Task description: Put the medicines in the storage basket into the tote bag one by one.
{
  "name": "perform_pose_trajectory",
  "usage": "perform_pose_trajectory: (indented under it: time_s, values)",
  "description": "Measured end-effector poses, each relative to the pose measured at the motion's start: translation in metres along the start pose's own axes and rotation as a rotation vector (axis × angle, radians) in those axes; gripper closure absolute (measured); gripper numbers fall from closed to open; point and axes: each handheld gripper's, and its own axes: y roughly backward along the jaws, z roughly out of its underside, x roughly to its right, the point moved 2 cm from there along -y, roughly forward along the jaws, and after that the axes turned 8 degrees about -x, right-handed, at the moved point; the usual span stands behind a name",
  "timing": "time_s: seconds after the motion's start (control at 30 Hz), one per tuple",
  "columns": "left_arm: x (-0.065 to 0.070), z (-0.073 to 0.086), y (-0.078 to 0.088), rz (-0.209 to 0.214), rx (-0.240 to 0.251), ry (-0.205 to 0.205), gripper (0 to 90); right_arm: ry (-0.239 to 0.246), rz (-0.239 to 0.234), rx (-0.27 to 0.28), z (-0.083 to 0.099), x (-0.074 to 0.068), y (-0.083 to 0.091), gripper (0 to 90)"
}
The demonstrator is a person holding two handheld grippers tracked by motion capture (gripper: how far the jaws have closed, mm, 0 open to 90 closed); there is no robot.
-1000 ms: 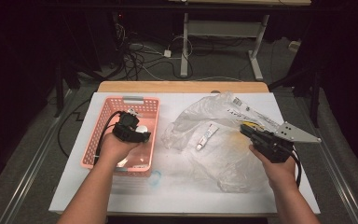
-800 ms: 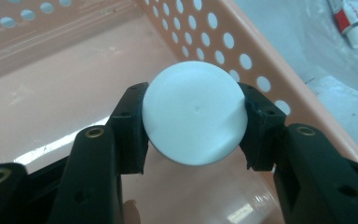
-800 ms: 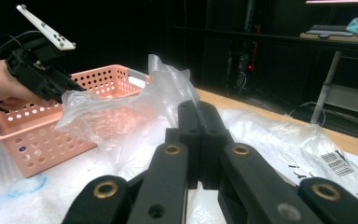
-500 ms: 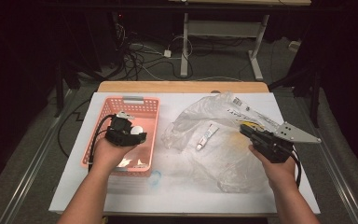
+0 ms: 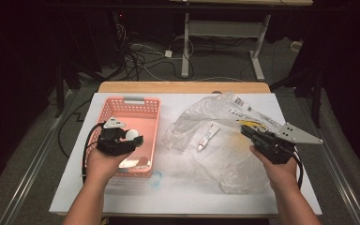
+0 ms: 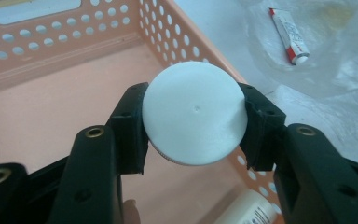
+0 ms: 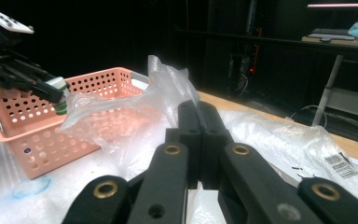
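Observation:
My left gripper [image 6: 195, 122] is shut on a round white-capped container [image 6: 193, 109], one jaw on each side of the cap. It hangs over the pink perforated basket [image 5: 145, 108] near the basket's left wall, where the left gripper [image 5: 130, 138] shows with the container [image 5: 132, 134]. From the right gripper view the container [image 7: 59, 99] has a green band under the cap. My right gripper [image 7: 198, 111] has its jaws pressed together and rests at the right edge of a crumpled clear plastic bag [image 5: 225, 154]; the right gripper [image 5: 246, 131] points left. A white and red tube [image 5: 208, 137] lies on the bag.
A white bottle [image 6: 248, 210] lies in the basket's near end. A blue ring mark [image 5: 155, 178] is on the white table cover [image 5: 75, 187] just in front of the basket. Cables and desk legs stand on the dark floor beyond the table.
My left gripper has carried the white-capped container leftward over the basket, slightly toward the person. The right gripper has stayed where it was.

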Motion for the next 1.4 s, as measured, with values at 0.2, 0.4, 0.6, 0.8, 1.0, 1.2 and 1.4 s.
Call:
perform_pose_trajectory:
  time_s: [0.2,0.4,0.6,0.8,1.0,1.2,1.4]
  values:
    - [0.008,0.013,0.005,0.008,0.057,-0.002,48.7,0.002,-0.005,-0.008,0.001,-0.002,-0.002,90.0]
    - [0.012,0.019,0.009,0.006,0.098,-0.012,48.8,-0.003,-0.002,-0.011,0.003,0.000,-0.002,90.0]
    - [0.021,0.022,0.009,0.012,0.113,-0.027,48.8,-0.008,-0.005,-0.015,0.004,0.001,-0.004,90.0]
    - [0.029,0.020,0.019,0.040,0.154,-0.028,48.8,-0.015,-0.006,-0.016,0.005,0.002,-0.004,90.0]
    - [0.042,0.015,0.026,0.079,0.173,-0.057,48.8,0.014,-0.004,-0.008,0.001,-0.002,-0.002,90.0]
    - [0.060,0.011,0.026,0.104,0.171,-0.103,48.8,0.000,-0.015,-0.021,0.006,-0.003,-0.005,90.0]
    - [0.075,0.007,0.023,0.144,0.175,-0.135,48.8,-0.001,-0.021,-0.021,0.005,-0.004,-0.007,90.0]
